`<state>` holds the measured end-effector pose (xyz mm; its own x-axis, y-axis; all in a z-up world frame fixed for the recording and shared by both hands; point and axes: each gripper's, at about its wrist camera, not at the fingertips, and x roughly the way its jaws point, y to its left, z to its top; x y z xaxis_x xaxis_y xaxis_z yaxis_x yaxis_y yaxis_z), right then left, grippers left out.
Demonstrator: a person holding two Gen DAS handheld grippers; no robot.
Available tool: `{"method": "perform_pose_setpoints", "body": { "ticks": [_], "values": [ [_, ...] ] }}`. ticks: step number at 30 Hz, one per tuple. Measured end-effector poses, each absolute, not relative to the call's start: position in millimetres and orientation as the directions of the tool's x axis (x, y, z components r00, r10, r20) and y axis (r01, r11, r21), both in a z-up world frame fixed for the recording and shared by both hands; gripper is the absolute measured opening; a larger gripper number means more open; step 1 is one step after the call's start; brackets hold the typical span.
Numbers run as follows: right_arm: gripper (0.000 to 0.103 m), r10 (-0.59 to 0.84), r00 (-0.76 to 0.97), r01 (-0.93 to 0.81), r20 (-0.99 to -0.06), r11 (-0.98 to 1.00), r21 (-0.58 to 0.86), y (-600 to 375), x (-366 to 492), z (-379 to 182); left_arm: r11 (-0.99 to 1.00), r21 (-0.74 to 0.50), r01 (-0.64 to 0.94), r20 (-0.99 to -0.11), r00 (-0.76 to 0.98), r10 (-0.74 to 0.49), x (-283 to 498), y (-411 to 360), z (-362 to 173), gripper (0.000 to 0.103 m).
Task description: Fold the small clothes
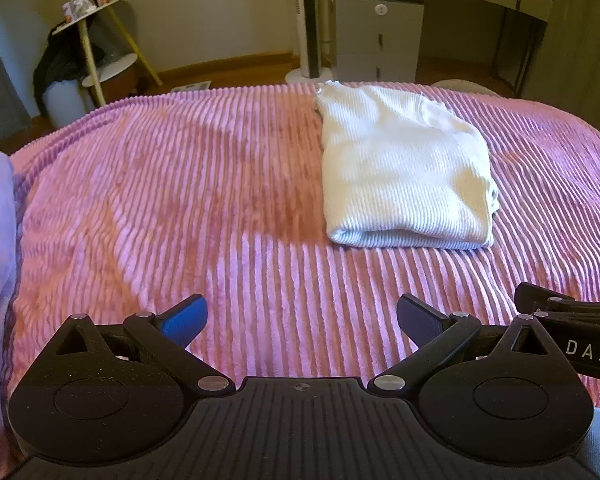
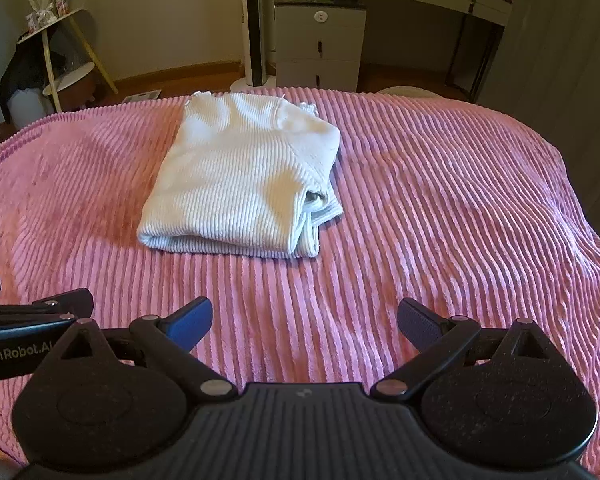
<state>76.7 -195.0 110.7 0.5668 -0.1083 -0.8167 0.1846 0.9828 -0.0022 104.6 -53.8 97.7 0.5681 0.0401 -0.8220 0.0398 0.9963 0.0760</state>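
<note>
"GenRobot.AI" and "DAS" marked the tools. Both the left gripper [image 1: 302, 316] and right gripper [image 2: 305, 320] had fingers spread wide, empty, above the pink ribbed bedspread [image 1: 180, 200] bearing a folded white garment [image 2: 240, 176].

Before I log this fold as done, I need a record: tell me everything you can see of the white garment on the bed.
The white garment is a ribbed knit, folded into a compact, roughly rectangular bundle. It lies flat on the pink ribbed blanket, toward the bed's far edge. A smooth fold faces the cameras; at its right side stacked layers show, slightly uneven. A small frilled edge shows at the far end. Only the blanket touches it; both grippers are apart from it.
</note>
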Motion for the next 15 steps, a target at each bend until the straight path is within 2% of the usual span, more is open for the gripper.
{"method": "perform_pose_setpoints", "body": {
  "ticks": [15],
  "values": [
    [0.099,-0.104,0.567,0.19,-0.817,0.982,0.007,-195.6,73.7,110.4,0.997,0.064,0.037,-0.824,0.566,0.032,103.2,-54.5,97.7,0.103]
  ]
}}
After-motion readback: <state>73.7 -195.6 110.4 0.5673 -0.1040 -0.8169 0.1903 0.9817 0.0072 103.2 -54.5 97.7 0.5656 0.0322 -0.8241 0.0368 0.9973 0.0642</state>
